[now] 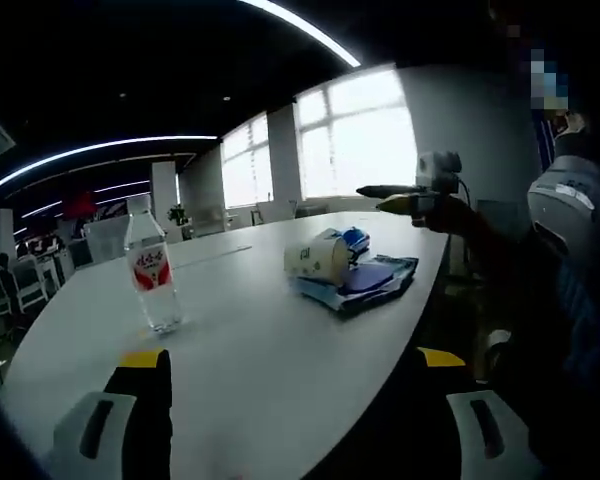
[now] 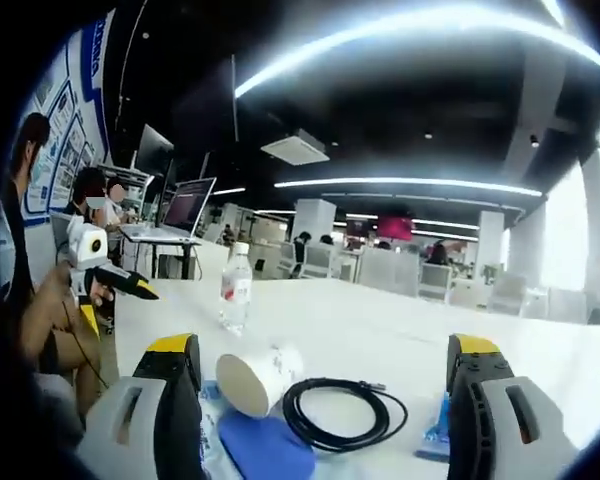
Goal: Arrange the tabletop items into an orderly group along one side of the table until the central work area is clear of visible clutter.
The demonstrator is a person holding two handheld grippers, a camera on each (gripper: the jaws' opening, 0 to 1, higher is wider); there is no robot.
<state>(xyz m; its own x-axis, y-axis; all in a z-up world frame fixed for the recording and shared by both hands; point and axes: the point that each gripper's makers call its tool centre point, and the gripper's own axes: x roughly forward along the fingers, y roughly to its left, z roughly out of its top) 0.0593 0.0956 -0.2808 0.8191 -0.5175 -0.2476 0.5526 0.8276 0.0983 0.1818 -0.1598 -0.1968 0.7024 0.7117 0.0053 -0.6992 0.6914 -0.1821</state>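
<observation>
red-labelled bottle [image 1: 152, 270], black cable [image 2: 340, 410], white table [image 1: 260, 350]

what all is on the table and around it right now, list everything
water bottle: 1, clear with red label, upright, away from the pile
paper cup: 1, white, on its side in the pile
cable: 1, black, coiled beside the cup
blue pad: 1, blue, under the cup
table: 1, white
laptop: 1, open, on a stand behind
left claw: 1, yellow-tipped, open, empty
right claw: 1, yellow-tipped, open, empty, over the pile
</observation>
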